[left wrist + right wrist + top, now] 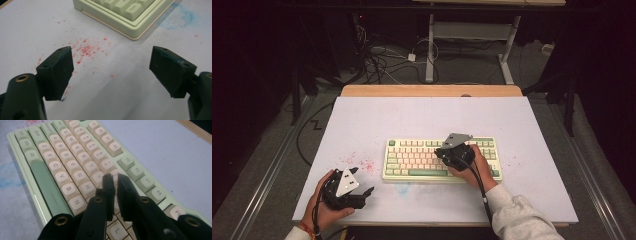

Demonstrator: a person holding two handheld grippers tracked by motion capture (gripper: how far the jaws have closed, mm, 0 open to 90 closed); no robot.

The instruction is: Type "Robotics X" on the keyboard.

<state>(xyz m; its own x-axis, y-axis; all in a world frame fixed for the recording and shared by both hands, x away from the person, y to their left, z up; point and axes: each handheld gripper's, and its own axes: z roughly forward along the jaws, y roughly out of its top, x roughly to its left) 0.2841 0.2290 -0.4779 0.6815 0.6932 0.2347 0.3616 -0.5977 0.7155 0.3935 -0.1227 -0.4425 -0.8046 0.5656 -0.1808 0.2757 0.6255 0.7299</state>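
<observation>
- I am holding the right gripper (113,178) over the keyboard (412,160), jaws nearly together with a thin gap, nothing clamped.
- I am resting the left gripper (111,70) near its left end, jaws wide apart over red specks (86,48).
- Keyboard is lying long axis across the white table (362,125), spacebar toward me.
- Cables (377,60) are trailing on the dark floor beyond.

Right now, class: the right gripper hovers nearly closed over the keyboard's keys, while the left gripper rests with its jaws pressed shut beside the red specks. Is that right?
Not quite. The left gripper has its jaws wide apart with nothing between them, as the left gripper view shows, near the red specks. The rest holds: the right gripper is nearly closed over the keyboard.
</observation>
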